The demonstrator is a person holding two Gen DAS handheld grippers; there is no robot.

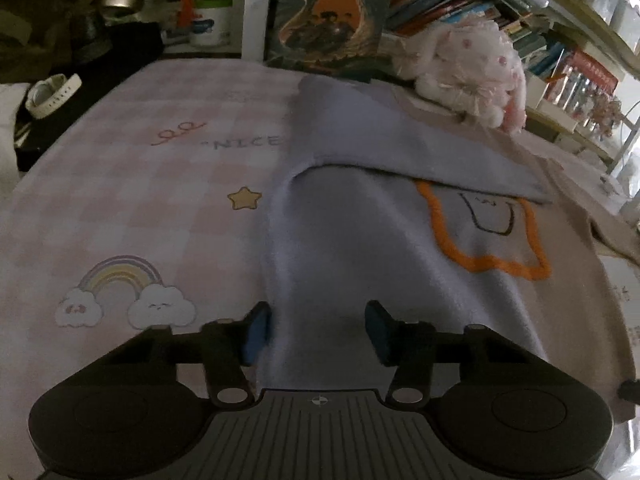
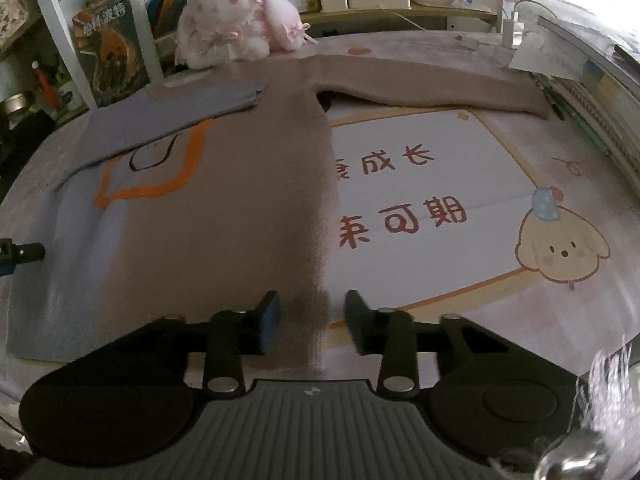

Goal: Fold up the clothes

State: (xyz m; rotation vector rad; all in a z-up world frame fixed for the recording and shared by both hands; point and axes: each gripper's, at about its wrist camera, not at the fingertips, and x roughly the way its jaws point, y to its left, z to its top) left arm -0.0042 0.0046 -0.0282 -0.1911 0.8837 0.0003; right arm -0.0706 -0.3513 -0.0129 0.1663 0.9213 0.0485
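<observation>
Dim, soft-focus fisheye views with bowed edges and muted, shadowy colours.

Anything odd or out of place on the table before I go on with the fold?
Only the fluffy pink-and-white plush rabbit, at the far edge right against the two-tone blue and tan sweater's collar. Nothing looks spilled or damaged.

Right gripper is hovering low over the bottom hem of the sweater, fingers standing apart with the sweater's right side edge running up between them. Can't tell if the pads actually touch the fabric. Sweater's brownish on this side, pale blue over to the gripper's left, with an orange outline patch. Blue sleeve is folded across the chest, far left. The other sleeve stretches out far ahead to the right. Plush bunny sits beyond the collar. Cartoon puppy on the mat off to the right.
</observation>
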